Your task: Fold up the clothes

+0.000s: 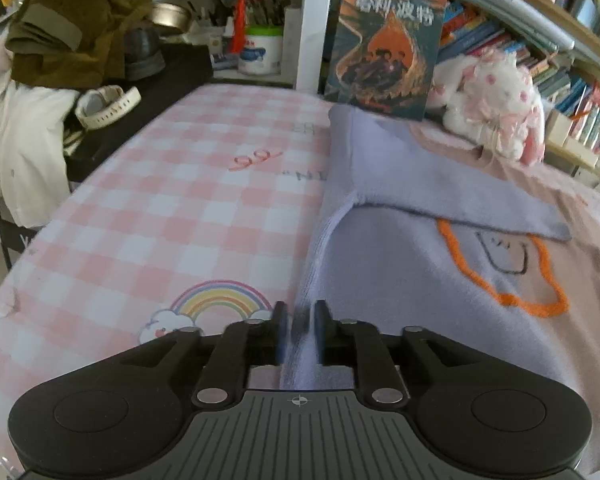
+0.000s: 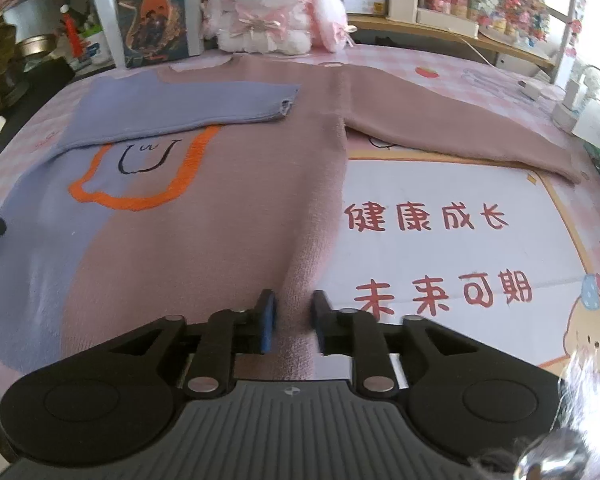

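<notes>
Left wrist view: sweater (image 1: 420, 280) edge lies between the slightly parted left hand-held gripper (image 1: 300, 330) pads

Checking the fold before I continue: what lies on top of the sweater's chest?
The lavender sleeve lies folded across the sweater, covering the top of the orange outline. The smiley face shows just below it. Whatever lies under the sleeve is hidden.
</notes>
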A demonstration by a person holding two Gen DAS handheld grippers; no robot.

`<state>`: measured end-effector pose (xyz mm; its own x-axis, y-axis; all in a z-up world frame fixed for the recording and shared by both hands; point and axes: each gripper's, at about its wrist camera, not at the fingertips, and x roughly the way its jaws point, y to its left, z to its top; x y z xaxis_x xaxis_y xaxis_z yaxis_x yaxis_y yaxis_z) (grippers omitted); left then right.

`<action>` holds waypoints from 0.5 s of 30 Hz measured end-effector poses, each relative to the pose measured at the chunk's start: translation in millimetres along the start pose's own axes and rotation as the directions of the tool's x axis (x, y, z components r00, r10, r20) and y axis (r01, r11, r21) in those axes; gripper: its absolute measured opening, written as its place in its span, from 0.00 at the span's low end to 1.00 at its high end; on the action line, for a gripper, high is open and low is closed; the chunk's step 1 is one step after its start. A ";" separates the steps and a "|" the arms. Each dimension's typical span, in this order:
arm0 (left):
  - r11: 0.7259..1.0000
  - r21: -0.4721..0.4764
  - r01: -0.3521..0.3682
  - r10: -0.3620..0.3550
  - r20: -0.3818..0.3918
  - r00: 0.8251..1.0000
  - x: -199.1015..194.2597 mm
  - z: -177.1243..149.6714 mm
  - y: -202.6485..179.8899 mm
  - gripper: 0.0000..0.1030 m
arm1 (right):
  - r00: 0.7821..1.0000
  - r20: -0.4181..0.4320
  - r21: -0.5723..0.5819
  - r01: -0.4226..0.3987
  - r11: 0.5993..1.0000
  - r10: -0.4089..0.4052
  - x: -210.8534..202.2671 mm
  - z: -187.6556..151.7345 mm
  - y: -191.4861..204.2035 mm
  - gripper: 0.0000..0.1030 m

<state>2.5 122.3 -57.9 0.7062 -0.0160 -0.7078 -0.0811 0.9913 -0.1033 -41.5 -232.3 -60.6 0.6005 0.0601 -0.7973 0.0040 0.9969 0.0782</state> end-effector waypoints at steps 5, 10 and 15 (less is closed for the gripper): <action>1.000 -0.003 0.006 -0.005 0.058 0.998 -23.7 -0.1 -7.5 0.59 | 0.999 0.050 0.033 0.009 0.999 -0.010 -16.7 0.1 2.7 0.56; 0.999 0.034 0.014 -0.017 0.071 0.997 -39.9 -8.7 -21.8 0.70 | 0.993 0.111 0.039 0.037 0.999 -0.042 -35.4 -4.6 13.0 0.76; 0.996 0.083 0.041 -0.045 0.044 0.998 -46.8 -20.9 -33.3 0.80 | 0.989 0.133 0.047 0.060 0.997 -0.066 -45.4 -12.8 23.7 0.81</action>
<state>-42.6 87.3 -36.0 0.7393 -0.0551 -0.6711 0.0072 0.9972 -0.0739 -78.9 -210.7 -30.2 0.6999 -0.0133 -0.7141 0.0783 0.9952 0.0582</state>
